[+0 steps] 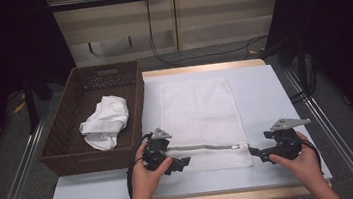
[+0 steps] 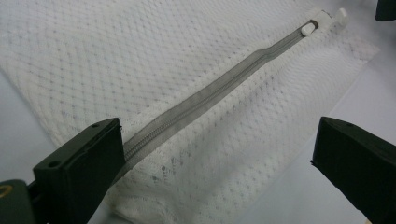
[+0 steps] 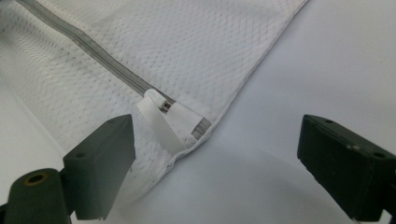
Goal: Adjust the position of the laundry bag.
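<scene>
The left hand-held gripper point(image 1: 184, 162) rests low on the table point(image 1: 264, 94) near its front edge, jaws spread apart and clamped on nothing; in the left gripper view its two black jaws straddle the near left corner of the white mesh bag point(image 2: 140, 60), with the grey zipper point(image 2: 210, 88) running out from beside one jaw. The right hand-held gripper point(image 1: 254, 151) sits just off the bag's front right corner, jaws likewise wide apart and holding nothing; in the right gripper view the white zipper pull tab point(image 3: 161, 122) lies between them, untouched, at the end of the zipper point(image 3: 93, 51). The mesh bag point(image 1: 199, 117) lies flat in the middle of the table, its zippered edge toward the front edge and its far edge short of the back edge. Bare table surface runs along the right side of the bag to the right edge, and a narrower strip lies along the front edge. At the left edge of the table stands a brown wicker basket point(image 1: 136, 99), its wall just beside the bag, with crumpled white cloth point(image 1: 105, 121) inside
</scene>
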